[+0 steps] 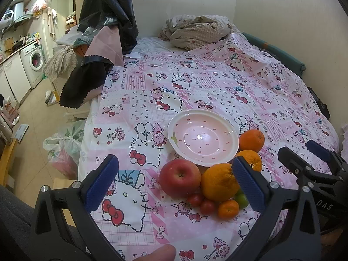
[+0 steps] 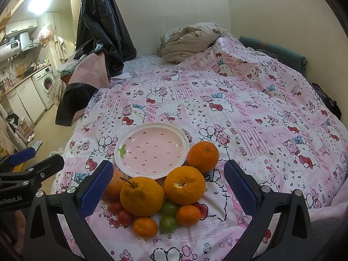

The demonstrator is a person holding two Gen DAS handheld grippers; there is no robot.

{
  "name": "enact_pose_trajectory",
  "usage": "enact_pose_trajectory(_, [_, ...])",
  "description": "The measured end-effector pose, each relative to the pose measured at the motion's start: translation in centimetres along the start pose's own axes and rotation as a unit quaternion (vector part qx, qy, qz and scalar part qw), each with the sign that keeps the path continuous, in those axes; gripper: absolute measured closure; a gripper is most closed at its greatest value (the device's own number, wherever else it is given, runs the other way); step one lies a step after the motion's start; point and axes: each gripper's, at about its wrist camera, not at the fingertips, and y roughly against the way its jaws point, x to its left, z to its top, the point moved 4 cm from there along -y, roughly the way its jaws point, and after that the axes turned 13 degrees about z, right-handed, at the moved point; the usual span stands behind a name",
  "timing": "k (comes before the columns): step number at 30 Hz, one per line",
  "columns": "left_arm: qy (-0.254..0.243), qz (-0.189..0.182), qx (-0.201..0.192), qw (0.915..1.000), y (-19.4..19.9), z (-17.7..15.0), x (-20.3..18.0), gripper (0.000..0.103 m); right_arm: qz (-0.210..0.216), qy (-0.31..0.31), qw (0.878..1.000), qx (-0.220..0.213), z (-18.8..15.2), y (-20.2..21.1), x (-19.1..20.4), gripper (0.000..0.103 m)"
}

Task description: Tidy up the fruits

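A pink strawberry-pattern bowl sits empty on the bed; it also shows in the right wrist view. Fruit lies in a heap in front of it: a red apple, three large oranges, two small mandarins, two cherry tomatoes and two green fruits. My left gripper is open above the heap, empty. My right gripper is open above the heap, empty.
The pink cartoon-print bedspread covers the bed. A crumpled blanket lies at the far end by the wall. Dark clothes hang at the left edge. Plastic bags stand on the floor at left.
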Motion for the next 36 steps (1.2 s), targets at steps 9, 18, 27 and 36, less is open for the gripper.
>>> enact_pose_trajectory(9, [0.000,0.000,0.000,1.0000,0.01,-0.01,-0.01,0.000,0.001,-0.001,1.000,-0.001,-0.01,-0.02,0.05,0.000])
enact_pose_trajectory(18, [0.000,0.000,-0.001,1.0000,0.05,0.03,-0.13,0.000,0.002,0.000,1.000,0.000,0.18,0.01,0.07,0.000])
enact_pose_trajectory(27, [-0.001,0.000,-0.001,1.0000,0.07,0.02,-0.15,0.000,0.002,0.000,1.000,-0.001,0.18,0.05,0.07,0.000])
enact_pose_trajectory(36, [-0.001,0.000,-0.002,1.0000,0.06,0.01,-0.17,0.000,0.002,-0.001,1.000,-0.002,0.22,0.06,0.03,0.000])
